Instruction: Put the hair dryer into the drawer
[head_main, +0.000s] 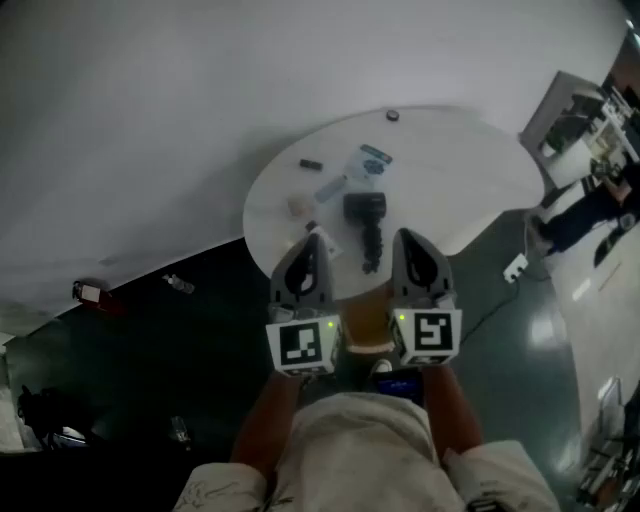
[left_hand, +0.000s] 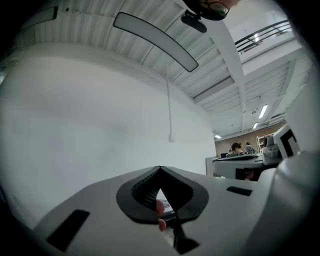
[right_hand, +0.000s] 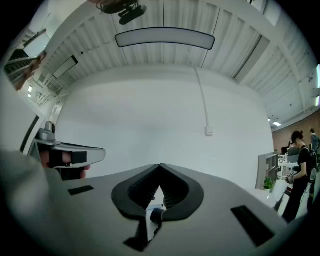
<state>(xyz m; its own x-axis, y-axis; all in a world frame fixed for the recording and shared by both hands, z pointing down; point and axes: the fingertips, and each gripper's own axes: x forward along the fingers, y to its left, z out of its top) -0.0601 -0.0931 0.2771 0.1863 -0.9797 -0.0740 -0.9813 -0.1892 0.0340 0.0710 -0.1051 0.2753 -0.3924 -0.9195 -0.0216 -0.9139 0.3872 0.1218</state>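
A black hair dryer (head_main: 365, 212) lies on the round white table (head_main: 460, 180) with its cord (head_main: 372, 250) trailing toward the near edge. My left gripper (head_main: 318, 237) and right gripper (head_main: 402, 236) are held level side by side, tips over the table's near edge, either side of the cord. Neither touches the dryer. In the left gripper view the left gripper (left_hand: 160, 169) has its jaws meeting at the tips with nothing held. In the right gripper view the right gripper (right_hand: 160, 166) is shut the same way and empty. No drawer shows in any view.
Small items lie on the table beyond the dryer: a blue packet (head_main: 362, 163), a black piece (head_main: 311, 164), a beige item (head_main: 299, 207), a dark round object (head_main: 393, 116). On the dark floor at left are a red object (head_main: 90, 292) and a bottle (head_main: 180, 284). A person (head_main: 590, 205) stands at far right.
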